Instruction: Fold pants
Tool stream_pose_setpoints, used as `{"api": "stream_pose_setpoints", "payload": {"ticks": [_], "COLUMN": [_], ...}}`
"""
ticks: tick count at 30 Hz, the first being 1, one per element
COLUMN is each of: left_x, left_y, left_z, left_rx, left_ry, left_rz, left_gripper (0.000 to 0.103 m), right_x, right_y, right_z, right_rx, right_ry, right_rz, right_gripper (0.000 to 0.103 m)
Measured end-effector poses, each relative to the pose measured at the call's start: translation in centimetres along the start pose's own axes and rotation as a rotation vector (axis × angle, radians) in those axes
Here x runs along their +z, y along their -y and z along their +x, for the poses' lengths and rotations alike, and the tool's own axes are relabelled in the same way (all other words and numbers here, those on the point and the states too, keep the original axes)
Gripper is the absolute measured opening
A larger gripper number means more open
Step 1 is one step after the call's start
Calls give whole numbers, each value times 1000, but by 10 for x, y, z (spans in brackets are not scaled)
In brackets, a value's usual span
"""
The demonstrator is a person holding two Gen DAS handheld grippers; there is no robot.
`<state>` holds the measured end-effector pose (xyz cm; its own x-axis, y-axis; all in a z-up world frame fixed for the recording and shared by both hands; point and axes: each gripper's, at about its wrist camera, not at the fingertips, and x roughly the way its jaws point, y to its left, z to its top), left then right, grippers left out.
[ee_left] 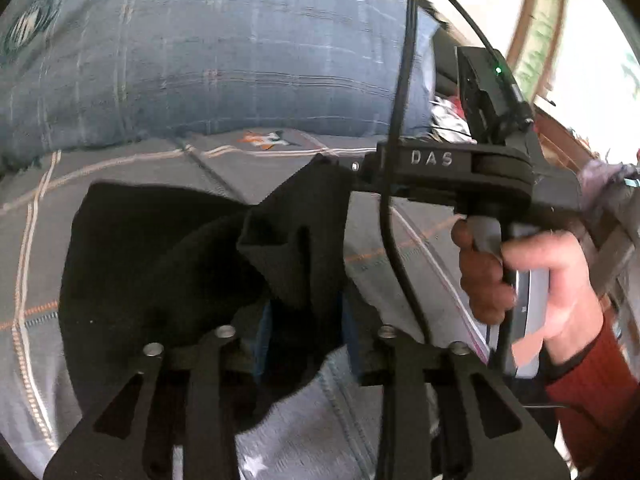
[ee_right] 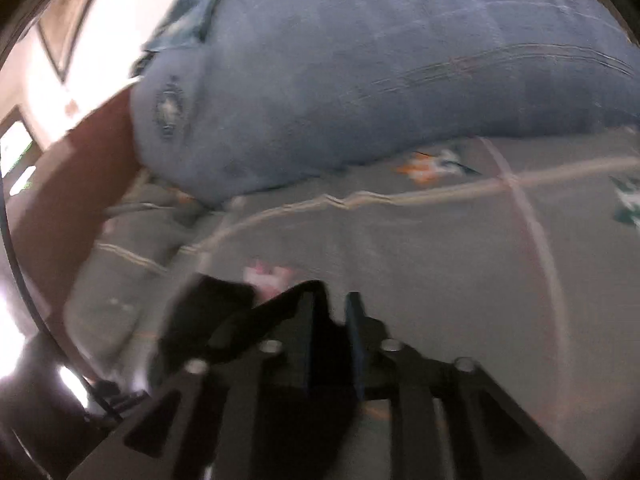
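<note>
Grey bedsheet (ee_left: 120, 168) under black pants (ee_left: 160, 264), pinched by both left fingers (ee_left: 306, 320) and right fingers (ee_right: 334, 328)

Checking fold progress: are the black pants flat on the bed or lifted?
Lifted: both grippers, left and right, pinch the black pants, bunched above the bedsheet.

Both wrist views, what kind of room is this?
Most likely a bedroom: a grey checked bedsheet, a large blue checked pillow on it, and a brown wooden bed frame beside them.
</note>
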<state>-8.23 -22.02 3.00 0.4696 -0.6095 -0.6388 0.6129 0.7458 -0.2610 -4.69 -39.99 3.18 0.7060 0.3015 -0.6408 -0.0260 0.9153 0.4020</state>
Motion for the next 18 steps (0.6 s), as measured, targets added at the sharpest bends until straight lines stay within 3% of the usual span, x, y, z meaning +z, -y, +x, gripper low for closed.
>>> {"api": "stream_pose_setpoints", "payload": {"ticks": [2, 5, 8, 10, 14, 16, 17, 18], "left_x": [3, 10, 18, 21, 29, 28, 26, 22], "left_y": [0, -12, -27, -37, -66, -75, -80, -86], "left_z": [-18, -47, -63, -62, -33, -19, -13, -7], "left_rx": [-76, -112, -1, 108, 179, 218, 252, 290], "left_ry": [-10, -10, 30, 48, 10, -12, -24, -41], "left_rz": [-2, -13, 39, 60, 21, 18, 11, -1], "left_gripper": [55, 64, 67, 67, 67, 67, 67, 67], "right_x": [-1, -1, -8, -15, -29, -34, -35, -34], "right_y": [0, 6, 5, 6, 4, -6, -10, -19], "right_z": [-18, -41, -50, -47, -16, -13, -15, -17], "right_rx": [-48, -40, 39, 62, -13, -2, 5, -15], "right_ry": [38, 65, 47, 26, -82, -76, -71, -62], "right_rz": [2, 42, 83, 89, 62, 27, -1, -42], "right_gripper": [56, 60, 77, 78, 78, 50, 14, 11]}}
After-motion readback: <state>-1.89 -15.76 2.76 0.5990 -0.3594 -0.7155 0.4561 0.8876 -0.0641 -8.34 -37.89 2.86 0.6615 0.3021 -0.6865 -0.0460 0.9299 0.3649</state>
